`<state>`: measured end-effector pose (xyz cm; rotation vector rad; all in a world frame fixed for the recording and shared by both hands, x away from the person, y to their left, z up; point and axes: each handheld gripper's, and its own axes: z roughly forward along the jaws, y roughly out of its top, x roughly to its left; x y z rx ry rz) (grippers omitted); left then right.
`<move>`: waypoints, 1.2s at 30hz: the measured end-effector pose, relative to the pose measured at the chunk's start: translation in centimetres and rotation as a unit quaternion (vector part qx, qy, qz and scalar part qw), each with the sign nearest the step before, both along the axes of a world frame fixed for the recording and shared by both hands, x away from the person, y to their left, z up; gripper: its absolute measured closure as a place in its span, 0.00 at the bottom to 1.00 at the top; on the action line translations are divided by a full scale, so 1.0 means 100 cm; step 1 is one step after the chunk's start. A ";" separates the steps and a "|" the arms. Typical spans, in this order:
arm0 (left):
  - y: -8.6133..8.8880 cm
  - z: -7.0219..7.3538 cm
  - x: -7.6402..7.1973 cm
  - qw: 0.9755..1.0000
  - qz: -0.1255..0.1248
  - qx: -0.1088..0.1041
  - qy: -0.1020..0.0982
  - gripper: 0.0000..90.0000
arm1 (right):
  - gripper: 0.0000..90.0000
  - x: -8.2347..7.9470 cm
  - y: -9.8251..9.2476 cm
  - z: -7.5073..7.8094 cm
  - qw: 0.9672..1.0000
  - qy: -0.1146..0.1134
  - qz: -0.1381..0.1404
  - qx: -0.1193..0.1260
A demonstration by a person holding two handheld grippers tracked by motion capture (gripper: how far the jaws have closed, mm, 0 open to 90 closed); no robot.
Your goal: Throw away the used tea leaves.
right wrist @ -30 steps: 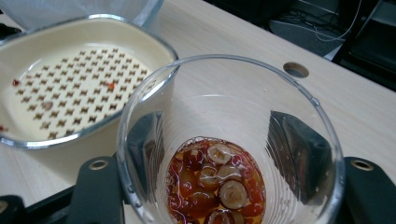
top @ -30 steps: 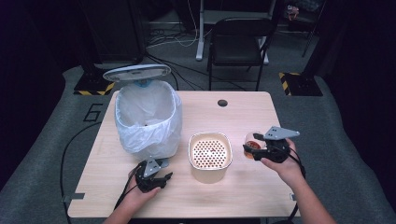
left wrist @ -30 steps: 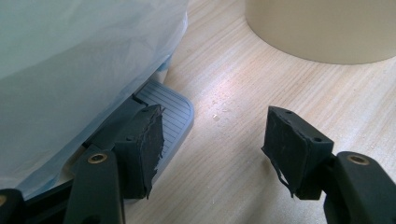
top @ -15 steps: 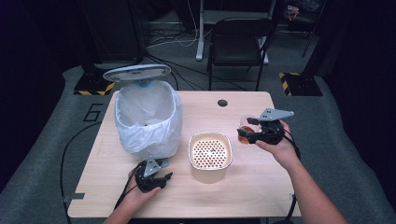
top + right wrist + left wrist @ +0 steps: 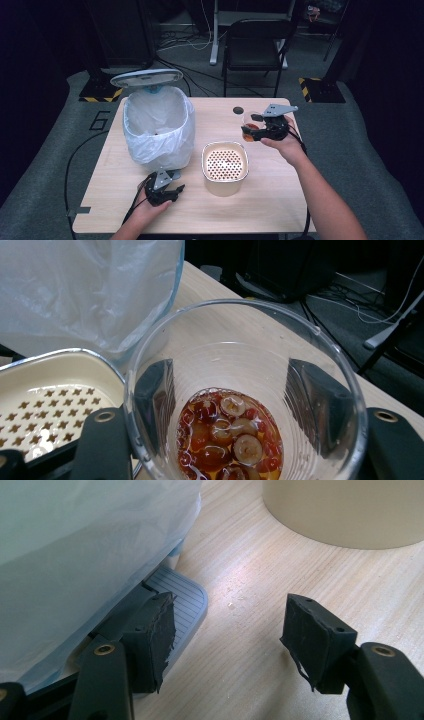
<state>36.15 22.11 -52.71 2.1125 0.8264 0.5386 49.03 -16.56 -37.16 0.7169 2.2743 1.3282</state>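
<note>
My right gripper point(image 5: 256, 128) is shut on a clear cup point(image 5: 249, 123) held above the table, right of and beyond the cream strainer pot point(image 5: 225, 165). In the right gripper view the cup point(image 5: 300, 365) holds red-brown liquid with fruit pieces point(image 5: 231, 439), and the jaws press its wall from both sides. The white bin point(image 5: 157, 125) with a plastic liner stands at the left, its lid point(image 5: 146, 77) raised. My left gripper point(image 5: 169, 192) lies low at the bin's foot. Its jaws stand apart with nothing between them, and one pad point(image 5: 157, 630) rests on the bin's grey pedal point(image 5: 187, 597).
A black chair point(image 5: 255, 45) stands beyond the table's far edge. A small dark round hole point(image 5: 238, 110) marks the tabletop near the cup. Cables trail off the table's front left. The strainer pot's wall point(image 5: 345, 510) is close ahead of the left gripper.
My right hand has carried the cup to the left and farther back across the table, rising a little. The left hand has stayed on the pedal and the lid has stayed up.
</note>
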 end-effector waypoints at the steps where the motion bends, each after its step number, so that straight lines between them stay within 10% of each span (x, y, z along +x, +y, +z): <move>1: 0.000 0.000 0.000 1.000 0.000 0.000 0.000 0.42 | 0.40 0.002 0.001 0.001 1.000 -0.001 0.004 0.001; 23: 0.000 0.000 0.000 1.000 0.000 0.000 0.000 0.42 | 0.41 0.026 0.018 -0.010 0.999 -0.008 0.040 -0.011; 36: 0.001 0.001 0.001 1.000 -0.004 0.010 -0.006 0.42 | 0.41 0.006 0.028 0.000 0.992 -0.097 0.065 -0.052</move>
